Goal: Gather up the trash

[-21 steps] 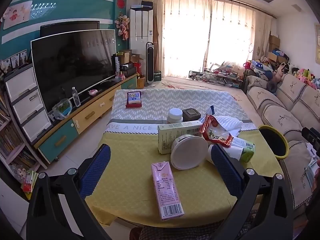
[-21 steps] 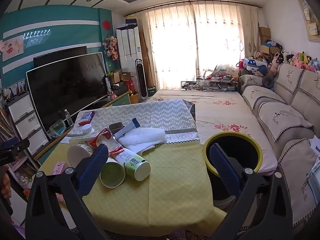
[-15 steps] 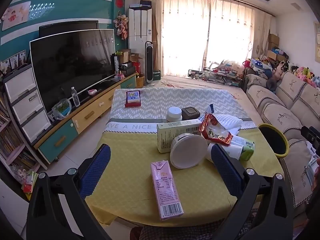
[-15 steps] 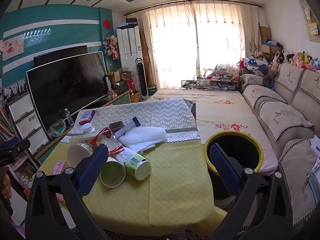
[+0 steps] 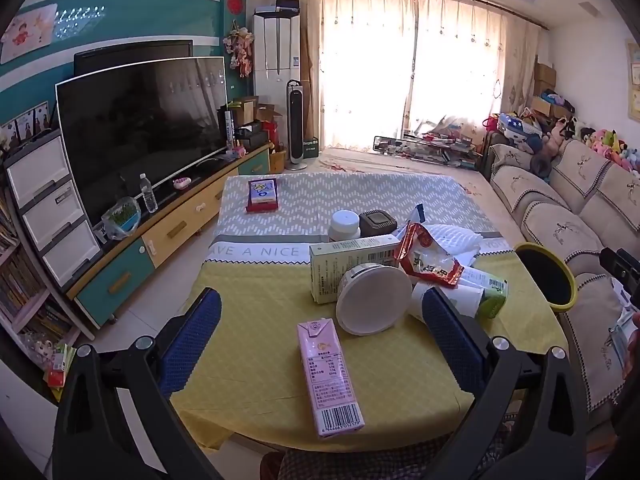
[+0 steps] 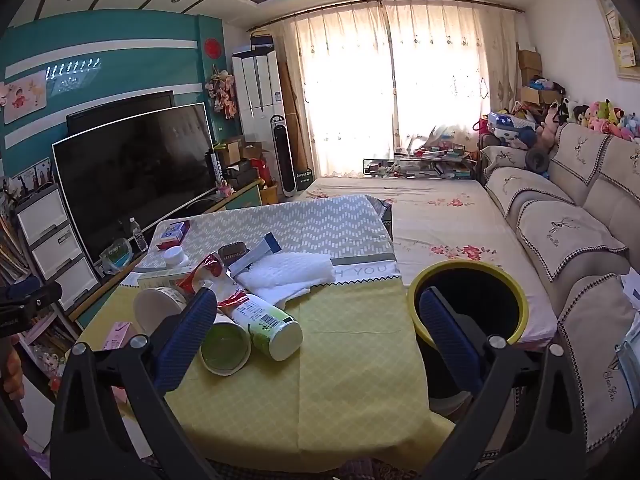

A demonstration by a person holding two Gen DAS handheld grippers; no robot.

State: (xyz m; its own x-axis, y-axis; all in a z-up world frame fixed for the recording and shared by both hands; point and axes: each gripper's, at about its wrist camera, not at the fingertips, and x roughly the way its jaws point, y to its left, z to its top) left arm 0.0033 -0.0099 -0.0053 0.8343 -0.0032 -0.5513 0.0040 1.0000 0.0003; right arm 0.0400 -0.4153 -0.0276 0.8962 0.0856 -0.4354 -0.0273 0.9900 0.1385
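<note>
On the yellow tablecloth [image 5: 256, 344] the pink drink carton [image 5: 329, 376] lies flat nearest the left gripper [image 5: 320, 332], whose jaws stand wide apart and hold nothing. Just beyond it a white tub [image 5: 374, 300] lies tipped against a green box [image 5: 352, 264], with a red snack wrapper [image 5: 428, 260] and two tipped paper cups [image 6: 248, 332] heaped to the right. The right gripper [image 6: 316, 336] hovers, jaws also apart and empty, between that heap and the yellow-rimmed bin [image 6: 468, 304] beside the table. A sound start is probably the carton: straddle its narrow sides, close squarely, then lift clear before carrying across to the bin.
</note>
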